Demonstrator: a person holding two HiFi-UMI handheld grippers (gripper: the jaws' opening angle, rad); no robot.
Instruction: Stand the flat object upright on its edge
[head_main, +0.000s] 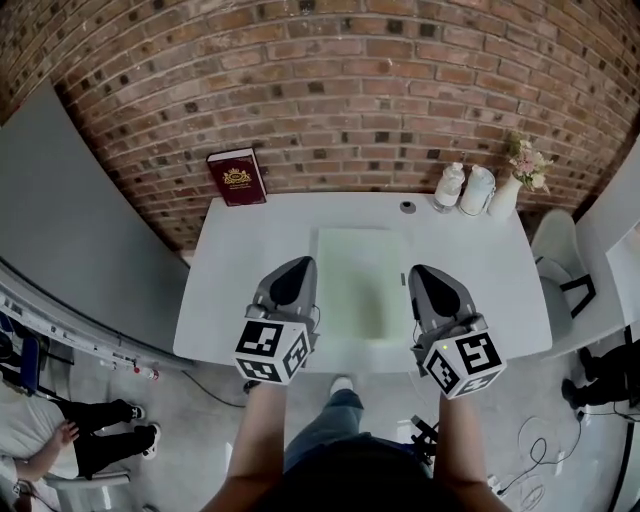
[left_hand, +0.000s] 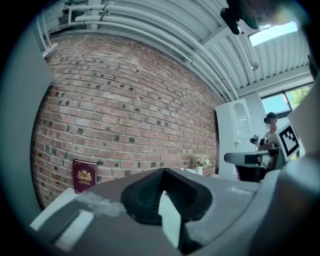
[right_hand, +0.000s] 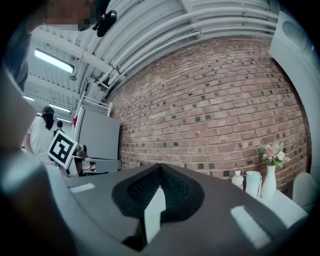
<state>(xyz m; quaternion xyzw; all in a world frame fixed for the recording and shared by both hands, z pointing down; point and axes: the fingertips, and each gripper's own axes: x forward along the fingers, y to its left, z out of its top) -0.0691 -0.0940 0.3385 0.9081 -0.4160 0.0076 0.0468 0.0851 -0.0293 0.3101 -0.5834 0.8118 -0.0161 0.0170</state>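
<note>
Both grippers over near half of white table (head_main: 230, 290). Left gripper (head_main: 297, 264) and right gripper (head_main: 421, 271): jaws pressed together, nothing between them. I see maroon book (head_main: 236, 177) upright against brick wall (head_main: 380, 90) at table's far-left corner, well beyond left jaws.

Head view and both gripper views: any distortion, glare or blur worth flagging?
Head view: sharp, evenly lit, strong fisheye bending the brick wall; the pale mat barely stands out from the white table. Left gripper view: dark round vignette, bright roof panel blown out, left tool soft up close. Right gripper view: same vignette, ceiling lamp glaring, right tool soft.
</note>
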